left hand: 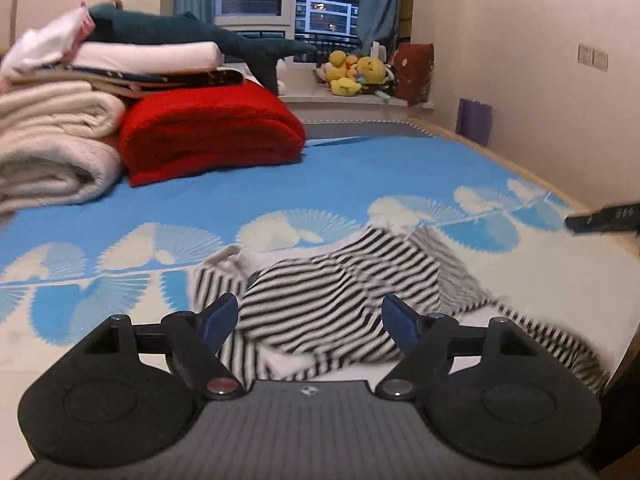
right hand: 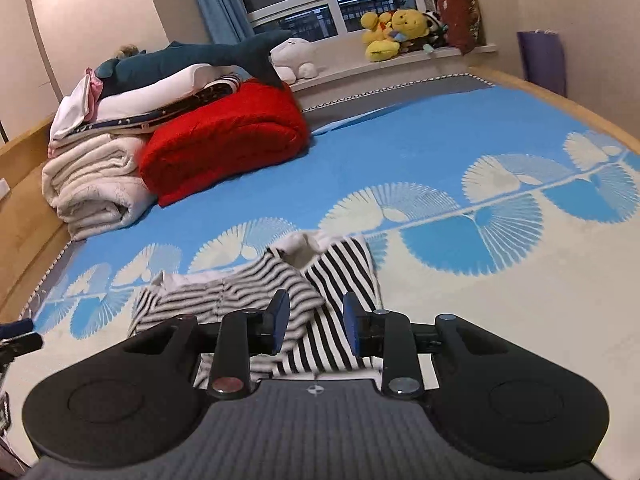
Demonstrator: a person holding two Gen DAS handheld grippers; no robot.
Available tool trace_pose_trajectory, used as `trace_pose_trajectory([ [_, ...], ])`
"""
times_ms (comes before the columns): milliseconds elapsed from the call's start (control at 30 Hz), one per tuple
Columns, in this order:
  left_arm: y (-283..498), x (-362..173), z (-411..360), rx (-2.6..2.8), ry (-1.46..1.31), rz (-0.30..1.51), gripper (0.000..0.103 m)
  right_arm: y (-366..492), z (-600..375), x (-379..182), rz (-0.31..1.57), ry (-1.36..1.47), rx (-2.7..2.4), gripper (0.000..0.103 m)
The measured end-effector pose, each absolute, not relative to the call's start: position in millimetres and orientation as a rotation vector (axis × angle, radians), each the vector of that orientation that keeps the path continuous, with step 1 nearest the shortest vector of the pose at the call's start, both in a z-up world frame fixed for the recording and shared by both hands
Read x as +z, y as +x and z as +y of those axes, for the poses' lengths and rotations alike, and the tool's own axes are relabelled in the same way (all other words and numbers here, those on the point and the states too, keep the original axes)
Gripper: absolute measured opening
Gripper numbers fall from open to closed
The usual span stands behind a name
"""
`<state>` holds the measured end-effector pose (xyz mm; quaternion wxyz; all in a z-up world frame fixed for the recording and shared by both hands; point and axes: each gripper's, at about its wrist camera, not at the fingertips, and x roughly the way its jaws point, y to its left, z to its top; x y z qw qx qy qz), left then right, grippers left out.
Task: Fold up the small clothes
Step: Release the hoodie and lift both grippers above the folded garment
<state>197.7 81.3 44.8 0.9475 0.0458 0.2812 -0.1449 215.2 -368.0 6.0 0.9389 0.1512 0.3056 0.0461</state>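
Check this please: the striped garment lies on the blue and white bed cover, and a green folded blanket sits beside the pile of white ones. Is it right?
Not quite. The folded blanket is red, not green, as the right wrist view shows. The rest holds: the striped garment lies on the blue and white bed cover, and the blanket sits beside the white ones.

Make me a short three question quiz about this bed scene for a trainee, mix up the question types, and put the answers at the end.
1. True or false: the left gripper is clamped on the striped garment.
2. Which item lies on top of the folded stack beside the red blanket? A) a yellow plush toy B) a dark teal shark plush C) a purple bag
3. Fill in: the striped garment lies crumpled on the ____ and white patterned bed cover.

Key
1. False: both the left gripper and the right gripper are open with nothing pinched between the pads.
2. B, the shark plush.
3. Blue.
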Motion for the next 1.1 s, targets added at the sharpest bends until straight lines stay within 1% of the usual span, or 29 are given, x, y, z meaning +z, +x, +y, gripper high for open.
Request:
trace_pose_trajectory([
  [67, 177.3, 42.3, 83.1, -0.274, 0.12, 0.563, 0.085, 189.4, -366.6, 5.6, 0.602, 0.297, 0.08, 0.039],
  [133, 163.3, 36.6, 90.3, -0.259, 0.083, 0.57, 0.085, 162.7, -368.1, 7.6, 0.563, 0.29, 0.063, 0.051],
  [200, 152.3, 30.3, 98.2, -0.232, 0.046, 0.596, 0.085, 143.1, -368.6, 7.7, 0.526, 0.263, 0.065, 0.056],
  [333, 130.5, 21.1, 104.5, -0.217, 0.057, 0.632, 0.085, 120.2, -369.5, -0.2, 0.525, 0.179, 0.044, 0.056],
  [400, 119.7, 18.2, 103.4, -0.211, 0.071, 0.654, 0.085, 111.5, -373.2, -14.1, 0.559, 0.16, 0.037, 0.056],
  [467, 110.0, 19.8, 98.7, -0.199, 0.097, 0.67, 0.083, 106.0, -379.8, -25.8, 0.587, 0.19, 0.026, 0.056],
  [567, 93.0, 28.1, 94.9, -0.225, 0.108, 0.64, 0.083, 103.7, -386.1, -38.4, 0.629, 0.236, 0.002, 0.056],
  [600, 88.6, 28.3, 96.1, -0.234, 0.096, 0.638, 0.082, 102.8, -387.1, -39.5, 0.625, 0.237, 0.005, 0.056],
  [633, 85.3, 25.9, 98.5, -0.24, 0.081, 0.646, 0.079, 101.6, -387.1, -40.4, 0.621, 0.228, 0.008, 0.056],
  [700, 83.9, 16.2, 103.9, -0.242, 0.069, 0.682, 0.061, 100.3, -388.4, -44.4, 0.637, 0.198, 0.002, 0.056],
  [733, 84.6, 11.3, 106.6, -0.241, 0.067, 0.693, 0.056, 100.2, -389.7, -45.9, 0.648, 0.199, -0.004, 0.056],
  [800, 85.5, -4.1, 115.6, -0.239, 0.039, 0.7, 0.034, 100.0, -394.4, -49.0, 0.661, 0.219, -0.011, 0.055],
  [833, 89.8, -12.3, 119.7, -0.234, 0.024, 0.732, 0.031, 101.2, -396.6, -50.8, 0.668, 0.227, -0.013, 0.051],
  [867, 98.0, -17.9, 120.8, -0.197, 0.027, 0.794, 0.016, 102.4, -397.8, -53.1, 0.674, 0.234, -0.015, 0.044],
  [900, 101.6, -19.3, 124.5, -0.181, 0.007, 0.796, 0.015, 103.6, -398.9, -55.5, 0.682, 0.236, -0.01, 0.029],
  [933, 103.4, -19.7, 130.1, -0.187, -0.031, 0.79, 0.015, 105.4, -398.8, -58.4, 0.696, 0.23, -0.006, 0.02],
  [1033, 113.2, -26.3, 154.2, -0.147, -0.175, 0.844, 0.015, 109.9, -397.9, -68.7, 0.755, 0.196, -0.017, 0.019],
  [1100, 121.5, -37.8, 170.7, -0.093, -0.25, 0.931, 0.017, 112.9, -401.5, -76.0, 0.797, 0.205, -0.016, 0.02],
])
